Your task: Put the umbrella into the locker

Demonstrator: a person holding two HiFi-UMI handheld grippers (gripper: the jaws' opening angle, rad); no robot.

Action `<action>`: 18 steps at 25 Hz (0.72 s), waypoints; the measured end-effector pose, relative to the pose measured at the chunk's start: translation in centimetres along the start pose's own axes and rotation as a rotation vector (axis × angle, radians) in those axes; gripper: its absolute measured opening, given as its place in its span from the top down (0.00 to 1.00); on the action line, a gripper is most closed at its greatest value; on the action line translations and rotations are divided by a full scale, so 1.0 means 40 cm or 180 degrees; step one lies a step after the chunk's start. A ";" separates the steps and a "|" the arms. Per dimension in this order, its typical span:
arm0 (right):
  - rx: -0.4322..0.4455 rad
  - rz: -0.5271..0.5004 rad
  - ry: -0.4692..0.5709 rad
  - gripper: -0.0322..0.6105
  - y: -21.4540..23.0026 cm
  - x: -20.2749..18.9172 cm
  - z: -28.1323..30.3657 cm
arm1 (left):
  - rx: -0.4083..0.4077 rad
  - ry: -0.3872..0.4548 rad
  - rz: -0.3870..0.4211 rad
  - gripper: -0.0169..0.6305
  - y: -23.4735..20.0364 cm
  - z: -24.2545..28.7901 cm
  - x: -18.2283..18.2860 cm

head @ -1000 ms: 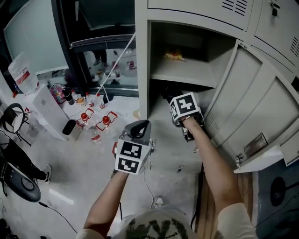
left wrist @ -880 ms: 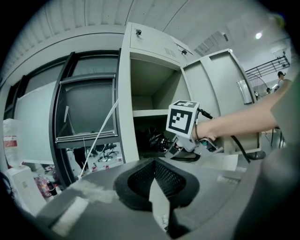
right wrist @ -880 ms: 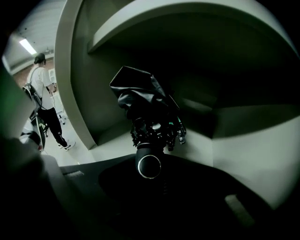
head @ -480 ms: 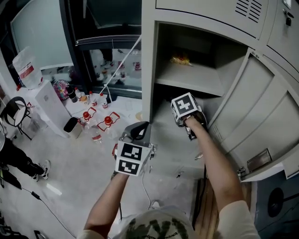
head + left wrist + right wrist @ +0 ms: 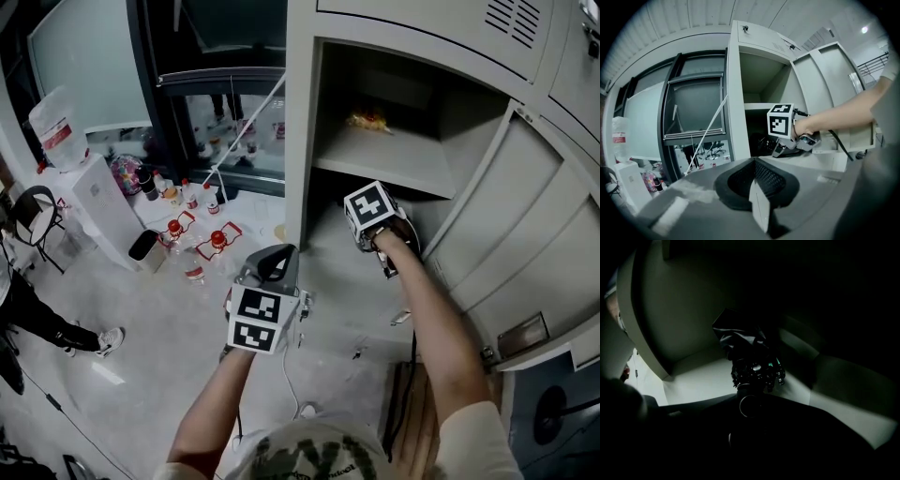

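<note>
The grey locker (image 5: 300,141) stands open, its door (image 5: 506,234) swung to the right. My right gripper (image 5: 375,236) reaches steeply down into the dark lower compartment. It is shut on the black folded umbrella (image 5: 745,355), whose bunched rib tips show just ahead of the jaws (image 5: 757,371). The left gripper view shows that gripper (image 5: 787,145) at the compartment mouth, with the umbrella (image 5: 761,143) a dark mass behind it. My left gripper (image 5: 275,264) hovers outside the locker above the floor, shut, with nothing in it.
A yellow packet (image 5: 367,120) lies on the upper shelf. Red-capped bottles (image 5: 192,239) and a white box (image 5: 94,202) stand on the floor at left, before a glass wall. A cable (image 5: 291,375) trails across the floor. A person's leg (image 5: 37,314) shows at far left.
My right gripper has sunk a little deeper into the lower compartment with the umbrella and rolled slightly. The left gripper has drifted a little.
</note>
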State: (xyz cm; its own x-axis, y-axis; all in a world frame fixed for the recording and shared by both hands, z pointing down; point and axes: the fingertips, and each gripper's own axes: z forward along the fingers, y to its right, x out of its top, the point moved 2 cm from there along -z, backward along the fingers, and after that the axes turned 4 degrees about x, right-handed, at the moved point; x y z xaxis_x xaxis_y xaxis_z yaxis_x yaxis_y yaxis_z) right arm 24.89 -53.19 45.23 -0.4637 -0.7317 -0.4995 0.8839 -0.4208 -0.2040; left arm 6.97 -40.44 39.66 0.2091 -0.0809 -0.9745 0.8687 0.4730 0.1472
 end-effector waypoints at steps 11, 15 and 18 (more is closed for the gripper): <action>-0.0068 -0.0077 0.0075 0.74 0.004 0.002 -0.014 | 0.0022 -0.0051 -0.0011 0.97 0.002 -0.009 -0.017; -0.0121 -0.0156 0.0148 0.71 0.008 0.001 -0.017 | 0.0017 -0.0060 -0.0017 0.97 0.004 -0.014 -0.020; -0.0122 -0.0191 0.0249 0.68 0.001 0.001 -0.026 | 0.0002 -0.0056 -0.0028 0.97 0.007 -0.018 -0.020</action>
State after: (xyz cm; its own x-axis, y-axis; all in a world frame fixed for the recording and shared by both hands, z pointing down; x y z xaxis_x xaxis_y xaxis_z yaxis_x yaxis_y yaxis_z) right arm 24.96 -52.69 44.33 -0.5111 -0.6611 -0.5492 0.8570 -0.4407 -0.2671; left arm 6.72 -39.61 40.34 0.2094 -0.1003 -0.9727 0.8708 0.4715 0.1388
